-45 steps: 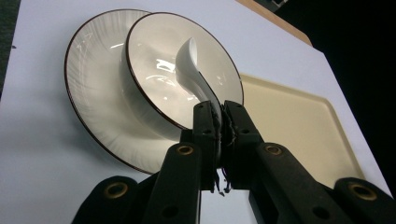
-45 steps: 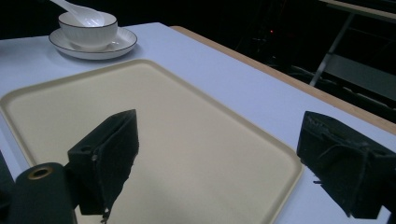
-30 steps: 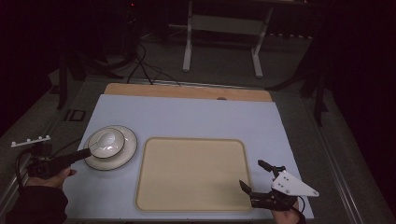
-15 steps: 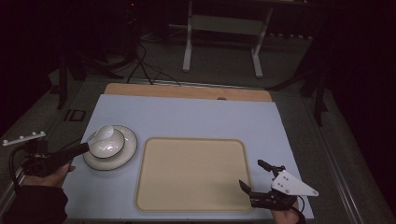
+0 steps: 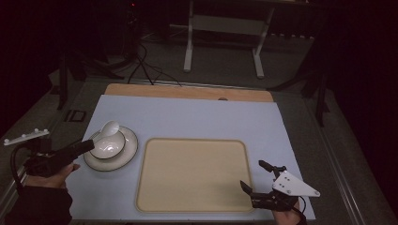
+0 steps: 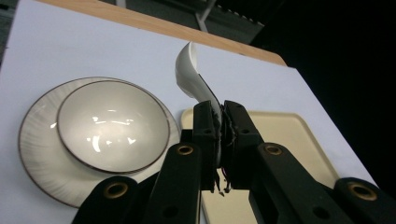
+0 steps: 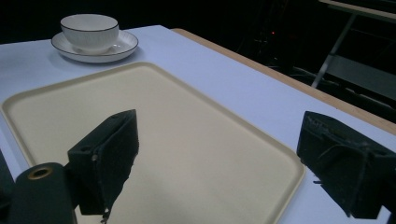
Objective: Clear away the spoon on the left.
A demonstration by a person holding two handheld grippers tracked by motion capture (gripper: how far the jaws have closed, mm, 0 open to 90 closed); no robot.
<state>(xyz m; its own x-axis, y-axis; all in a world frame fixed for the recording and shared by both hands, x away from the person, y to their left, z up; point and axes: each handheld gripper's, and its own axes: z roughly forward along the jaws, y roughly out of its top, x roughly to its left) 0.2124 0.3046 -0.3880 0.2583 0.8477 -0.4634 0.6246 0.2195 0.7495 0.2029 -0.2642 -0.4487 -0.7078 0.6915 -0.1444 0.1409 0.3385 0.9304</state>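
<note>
Gripping a white spoon (image 6: 192, 74), left gripper (image 6: 218, 122) above bowl (image 6: 112, 125) rim (right gripper (image 7: 219, 163) spread wide).

You get a dim high view whose surroundings sink into black beyond the evenly lit tabletop (image 5: 197, 119), while overhead light glares in soft patches inside the bowl (image 6: 112, 126) and the close black jaws look slightly soft.

tool (image 6: 218, 140) clamping white spoon (image 6: 190, 74), bowl (image 6: 113, 125) beside
</note>
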